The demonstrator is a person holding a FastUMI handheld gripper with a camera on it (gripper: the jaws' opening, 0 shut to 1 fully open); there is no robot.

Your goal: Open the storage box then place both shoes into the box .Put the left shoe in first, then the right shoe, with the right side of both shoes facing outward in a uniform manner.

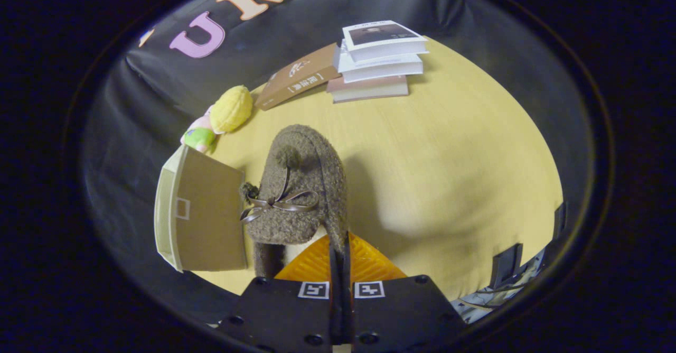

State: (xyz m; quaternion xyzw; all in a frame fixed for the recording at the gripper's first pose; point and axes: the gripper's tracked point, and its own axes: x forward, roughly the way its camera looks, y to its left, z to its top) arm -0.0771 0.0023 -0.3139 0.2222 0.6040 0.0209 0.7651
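A fuzzy brown shoe (301,184) with a pompom and a thin ribbon bow hangs just ahead of my fingers, lifted above the yellow table (449,163). My gripper (339,247) is shut on the shoe's rim at its right edge, the two fingers pressed close together. To the left of the shoe stands the tan storage box (203,215), its flat brown panel facing me with a small square mark on the pale edge. I cannot tell from here whether the box is open. The other shoe is hidden from me.
Far across the table lies a stack of books (377,59), with a brown book (298,81) leaning beside it. A yellow and green plush toy (219,118) sits beyond the box. A dark bracket (507,263) stands at the table's near right edge.
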